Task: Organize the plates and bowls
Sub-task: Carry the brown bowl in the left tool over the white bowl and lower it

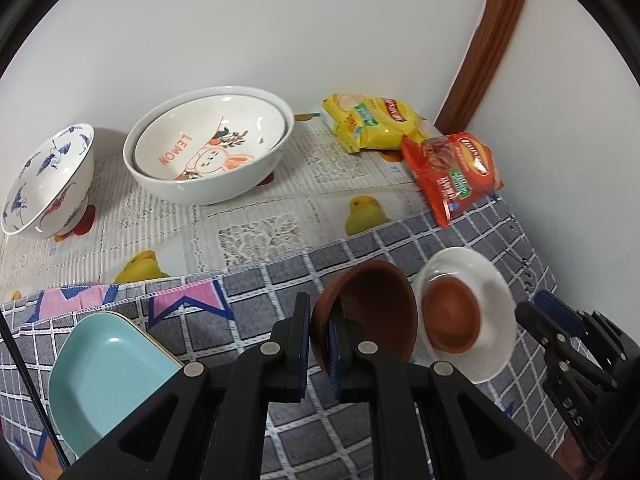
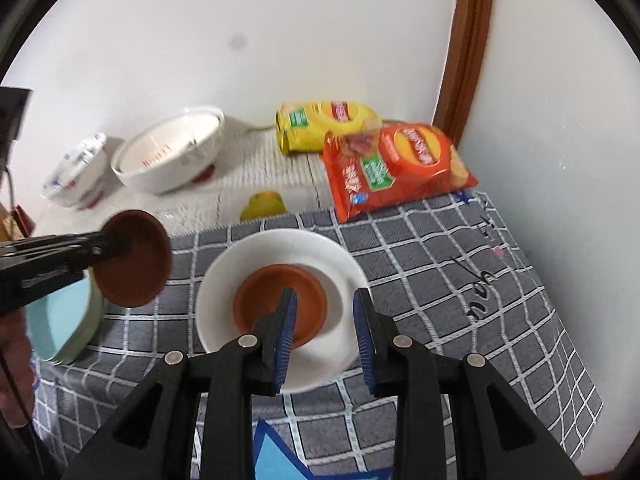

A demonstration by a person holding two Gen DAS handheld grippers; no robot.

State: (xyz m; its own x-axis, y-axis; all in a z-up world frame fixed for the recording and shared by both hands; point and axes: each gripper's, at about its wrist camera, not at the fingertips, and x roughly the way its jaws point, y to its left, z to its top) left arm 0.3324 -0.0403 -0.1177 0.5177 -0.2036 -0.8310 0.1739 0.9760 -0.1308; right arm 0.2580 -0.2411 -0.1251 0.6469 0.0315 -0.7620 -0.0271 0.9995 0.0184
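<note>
My left gripper [image 1: 320,314] is shut on the rim of a small brown clay bowl [image 1: 370,300], which hangs tilted above the grey checked cloth. The right wrist view shows that same bowl [image 2: 134,260] in the left gripper [image 2: 114,246] at the left. A second brown clay bowl [image 2: 276,290] sits upright in a white plate [image 2: 340,268]. My right gripper [image 2: 325,300] hovers open just above that plate, with nothing between its pads. In the left wrist view the plate [image 1: 488,280], its bowl [image 1: 452,316] and the right gripper [image 1: 540,308] are at the right.
Against the back wall stand a large white bowl [image 1: 208,184] with a "LEMON" dish inside and a blue-patterned bowl [image 1: 48,176]. A teal dish [image 1: 108,380] lies front left. Yellow [image 1: 372,120] and red [image 1: 452,172] snack bags lie at the back right by a brown door frame [image 1: 492,40].
</note>
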